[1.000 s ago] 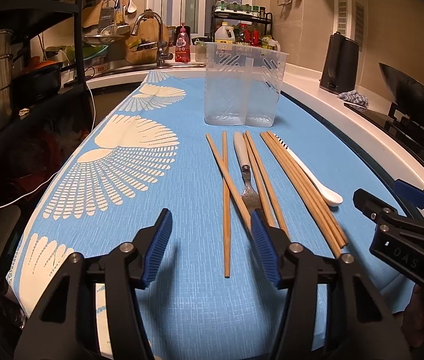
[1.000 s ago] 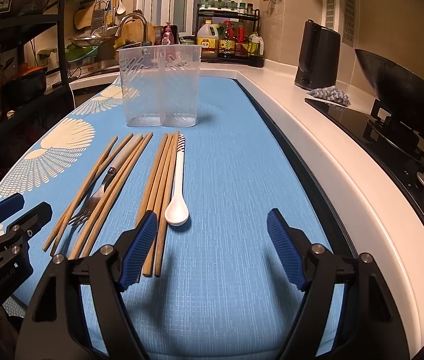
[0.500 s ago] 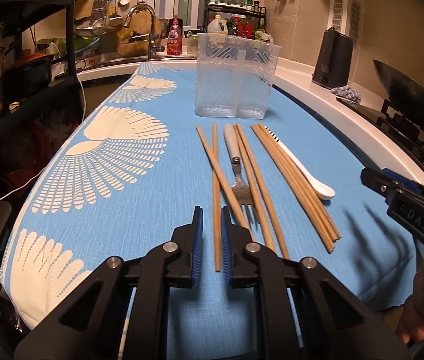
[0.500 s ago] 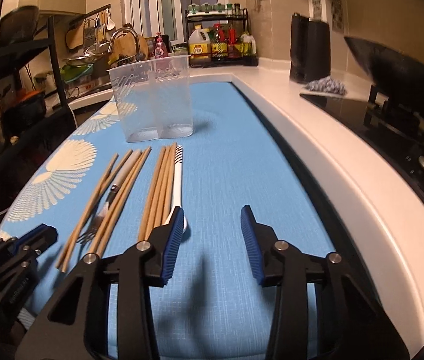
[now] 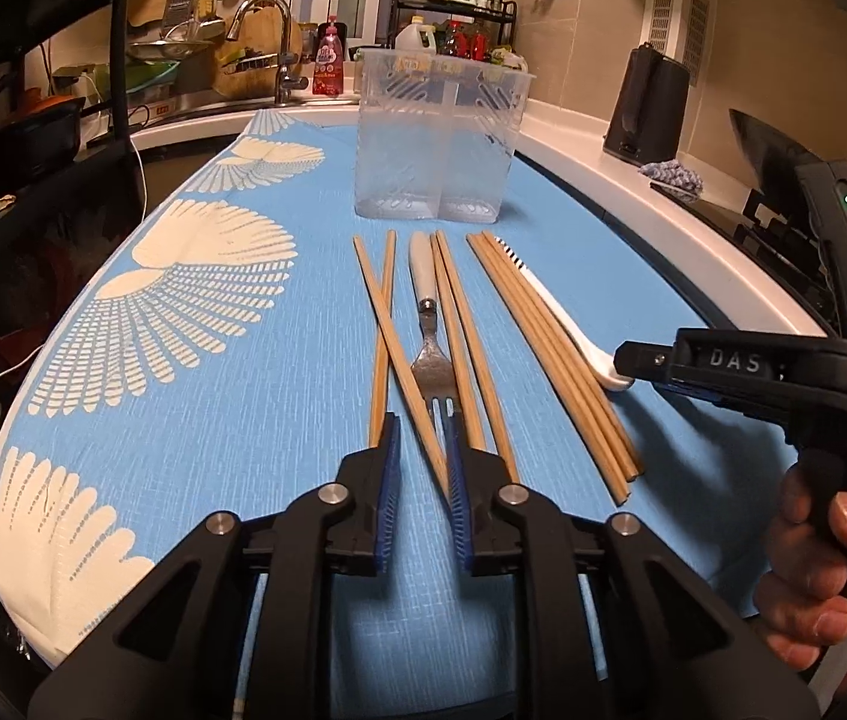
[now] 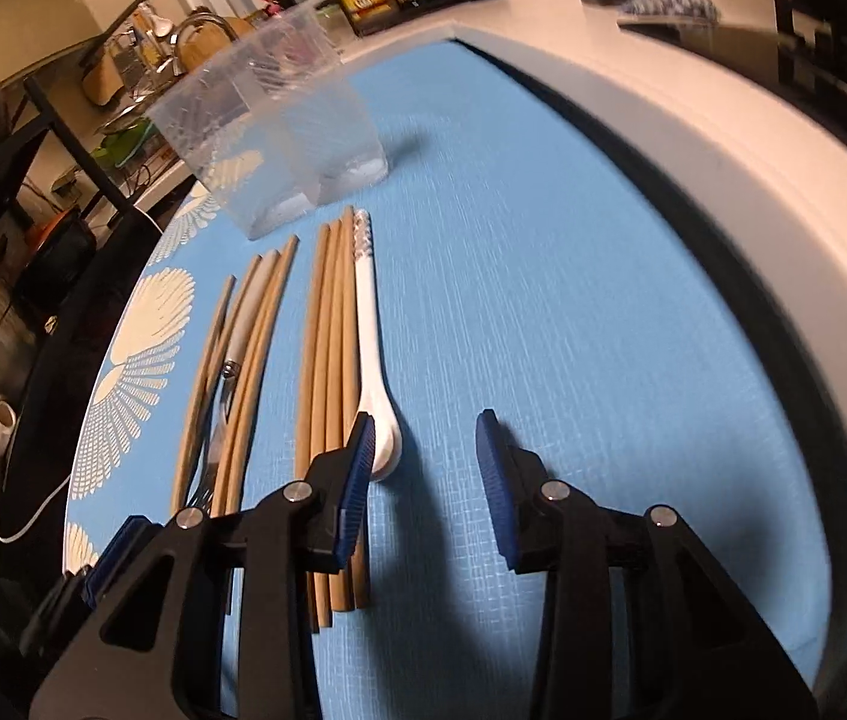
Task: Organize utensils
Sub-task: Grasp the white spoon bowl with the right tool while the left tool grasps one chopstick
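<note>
Several wooden chopsticks (image 5: 549, 348), a fork (image 5: 432, 360) with a pale handle and a white spoon (image 5: 567, 324) lie side by side on the blue cloth (image 5: 243, 420). A clear two-compartment holder (image 5: 435, 144) stands upright behind them. My left gripper (image 5: 422, 438) hovers low over the near ends; its jaws are opening, with one slanted chopstick's tip between them, untouched by the pads. My right gripper (image 6: 426, 450) is tilted; its jaws are closing. The spoon (image 6: 369, 348) bowl lies just inside its left finger and is not pressed. The right gripper (image 5: 639, 369) also shows from the side by the spoon bowl.
A white counter edge (image 6: 723, 150) curves along the cloth's right side, with a black kettle (image 5: 648, 108) and a stove (image 5: 783, 228) beyond. A sink faucet (image 5: 279, 48) stands at the back and a dark rack (image 5: 63, 90) on the left. A person's hand (image 5: 813, 570) holds the right gripper.
Both grippers narrowed from wide open. The left came down over the chopstick and fork ends, nearly shut, then widened a little. The right rolled and swung left to the spoon bowl.
</note>
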Demonstrator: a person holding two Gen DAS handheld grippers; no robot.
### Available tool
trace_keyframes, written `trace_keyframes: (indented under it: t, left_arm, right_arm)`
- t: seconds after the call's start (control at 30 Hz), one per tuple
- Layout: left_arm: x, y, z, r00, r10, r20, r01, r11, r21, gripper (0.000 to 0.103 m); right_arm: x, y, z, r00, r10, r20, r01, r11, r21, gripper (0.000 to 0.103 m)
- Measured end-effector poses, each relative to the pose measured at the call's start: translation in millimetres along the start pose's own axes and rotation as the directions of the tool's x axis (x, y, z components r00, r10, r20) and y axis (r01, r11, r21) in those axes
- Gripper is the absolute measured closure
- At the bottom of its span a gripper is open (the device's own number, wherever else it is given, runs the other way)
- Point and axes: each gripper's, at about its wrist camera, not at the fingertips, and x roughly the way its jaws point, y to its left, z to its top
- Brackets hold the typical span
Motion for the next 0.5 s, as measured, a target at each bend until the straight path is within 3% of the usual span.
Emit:
trace_keyframes:
  t: [0.37,0.5]
  left_arm:
    - [8,-2,-5,0.998,0.039,-0.055,-0.039,0.999,-0.002,0.083]
    - [8,-3,-6,0.997,0.044,-0.059,-0.044,0.999,-0.002,0.083]
  right_arm:
    - [0,13,-5,0.999,-0.044,0.006,0.044,0.998,-0.036,0.069]
    - [0,16,-6,0.999,-0.046,0.002,0.046,0.998,-0.046,0.077]
